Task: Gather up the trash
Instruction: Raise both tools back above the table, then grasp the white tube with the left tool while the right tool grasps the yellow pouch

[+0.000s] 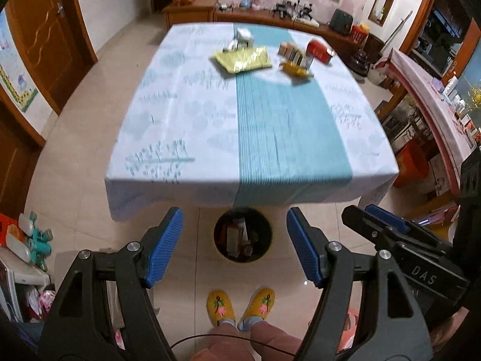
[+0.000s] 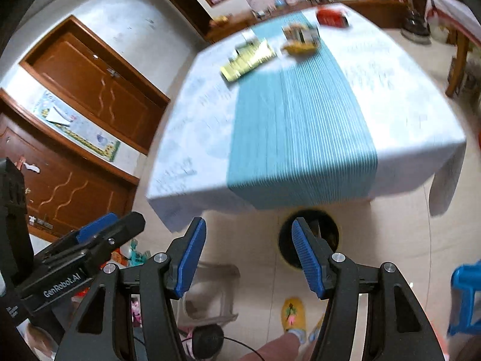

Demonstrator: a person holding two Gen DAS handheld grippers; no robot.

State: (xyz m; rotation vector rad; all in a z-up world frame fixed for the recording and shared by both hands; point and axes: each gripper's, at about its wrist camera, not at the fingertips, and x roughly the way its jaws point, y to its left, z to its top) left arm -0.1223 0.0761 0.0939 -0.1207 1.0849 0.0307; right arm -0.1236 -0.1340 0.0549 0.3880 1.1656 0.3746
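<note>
A round dark trash bin point(image 1: 243, 234) stands on the floor at the near edge of the table, holding several discarded items; in the right wrist view the bin point(image 2: 309, 242) shows behind my right finger. My left gripper point(image 1: 234, 240) is open and empty, above the bin. My right gripper point(image 2: 249, 252) is open and empty, just left of the bin. On the far part of the table point(image 1: 186, 126) lie a yellow-green wrapper point(image 1: 243, 60), a yellow packet point(image 1: 296, 70), a small white item point(image 1: 239, 42), small boxes point(image 1: 293, 52) and a red box point(image 1: 320, 51).
A blue-and-white tablecloth covers the table point(image 2: 399, 120). My feet in yellow slippers point(image 1: 240, 307) stand on the tiled floor before the bin. Wooden doors point(image 1: 45, 39) are left, a sideboard point(image 1: 270, 18) behind, a cluttered counter point(image 1: 436, 105) right. A blue stool point(image 2: 466, 294) is at right.
</note>
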